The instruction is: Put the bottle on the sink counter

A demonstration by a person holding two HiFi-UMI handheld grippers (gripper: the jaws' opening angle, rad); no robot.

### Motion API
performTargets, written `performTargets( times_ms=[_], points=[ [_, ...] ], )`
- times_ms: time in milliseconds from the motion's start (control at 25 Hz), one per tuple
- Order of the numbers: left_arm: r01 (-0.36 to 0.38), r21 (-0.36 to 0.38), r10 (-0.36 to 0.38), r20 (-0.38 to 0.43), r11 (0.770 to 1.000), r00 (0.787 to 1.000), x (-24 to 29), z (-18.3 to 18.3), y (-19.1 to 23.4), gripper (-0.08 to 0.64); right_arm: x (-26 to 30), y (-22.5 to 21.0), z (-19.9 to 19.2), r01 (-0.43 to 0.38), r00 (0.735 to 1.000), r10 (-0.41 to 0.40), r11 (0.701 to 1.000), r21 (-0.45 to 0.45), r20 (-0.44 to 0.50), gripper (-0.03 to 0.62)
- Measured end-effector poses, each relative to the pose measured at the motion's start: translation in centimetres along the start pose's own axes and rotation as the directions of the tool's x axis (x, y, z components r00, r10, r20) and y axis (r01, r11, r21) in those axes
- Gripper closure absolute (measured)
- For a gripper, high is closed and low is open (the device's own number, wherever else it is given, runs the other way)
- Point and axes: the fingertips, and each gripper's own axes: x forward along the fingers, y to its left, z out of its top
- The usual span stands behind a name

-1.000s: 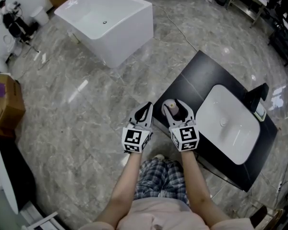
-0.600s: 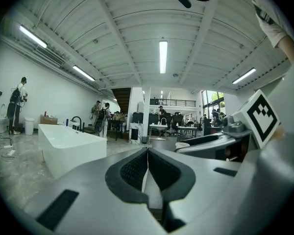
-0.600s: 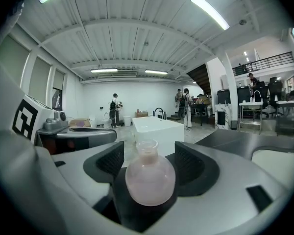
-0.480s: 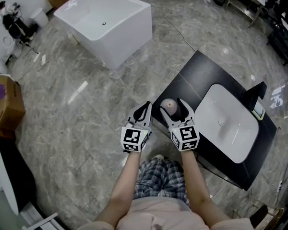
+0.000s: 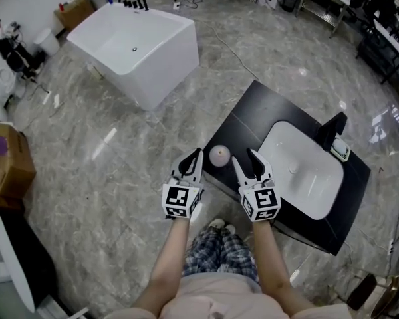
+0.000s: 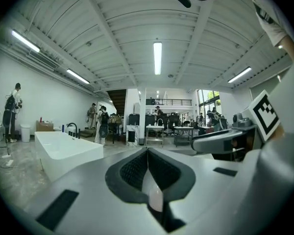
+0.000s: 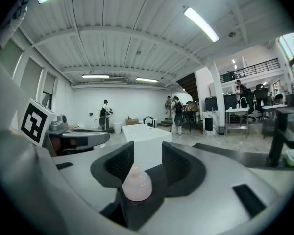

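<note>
Nearest to me, the person's two forearms reach forward, one gripper in each hand.

Left gripper (image 5: 191,161): in its own view (image 6: 147,165) I read the fingers as pressed together along their whole length. Nothing is between them, and it holds nothing.

Right gripper (image 5: 243,159): its fingers stand apart at a moderate gap (image 7: 148,155) and have just been closing. They grip nothing. The pale rounded top of the bottle (image 7: 136,186) shows low in that gap, and both pads are clear of it.

Bottle (image 5: 219,155): it stands upright on the black bench (image 5: 253,111), near the end that lies furthest from the faucet. From overhead it sits between the two grippers, just beside the right gripper's inner finger. I cannot confirm any contact with it.

White basin (image 5: 299,191): set into the bench just beyond the bottle.

Black faucet (image 5: 331,133): it stands at the basin's far edge, with a small light dish (image 5: 341,149) beside it.

Further off, across the grey marble floor (image 5: 120,151), there is a white freestanding bathtub (image 5: 153,65), well apart from the bench. A cardboard box (image 5: 10,155) sits at the left margin.

In both gripper views, several people stand at the far end of the hall, too small to describe.
</note>
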Motion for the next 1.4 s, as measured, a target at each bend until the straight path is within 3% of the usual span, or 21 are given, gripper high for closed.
performTargets(
  times_ms=[240, 440, 720, 1080, 1320, 1400],
  points=[
    [0.085, 0.03, -0.086, 0.034, 0.996, 0.996, 0.5, 6.3, -4.6, 0.532, -7.2, -4.9, 6.1, 0.159, 0.984, -0.159, 0.987, 0.004, 0.077, 0.508],
    [0.182, 0.057, -0.186, 0.073, 0.982, 0.98, 1.5, 10.5, -9.6, 0.532, -14.7, -9.9, 10.0, 0.31, 0.939, -0.311, 0.95, 0.03, 0.146, 0.532],
    [0.312, 0.081, -0.32, 0.112, 0.947, 0.941, 2.8, 14.1, -16.5, 0.532, -25.3, -14.5, 12.6, 0.505, 0.838, -0.505, 0.861, 0.057, 0.205, 0.557],
    [0.444, 0.075, -0.45, 0.119, 0.893, 0.885, 3.2, 16.1, -24.4, 0.534, -38.2, -17.8, 12.4, 0.698, 0.68, -0.698, 0.71, 0.095, 0.223, 0.574],
    [0.481, 0.073, -0.486, 0.108, 0.874, 0.867, 3.5, 15.9, -28.2, 0.534, -43.5, -20.0, 11.8, 0.752, 0.619, -0.754, 0.65, 0.109, 0.219, 0.575],
    [0.488, 0.073, -0.493, 0.108, 0.87, 0.863, 3.7, 16.0, -28.7, 0.534, -44.2, -20.2, 11.9, 0.757, 0.611, -0.759, 0.643, 0.114, 0.226, 0.575]
  ],
)
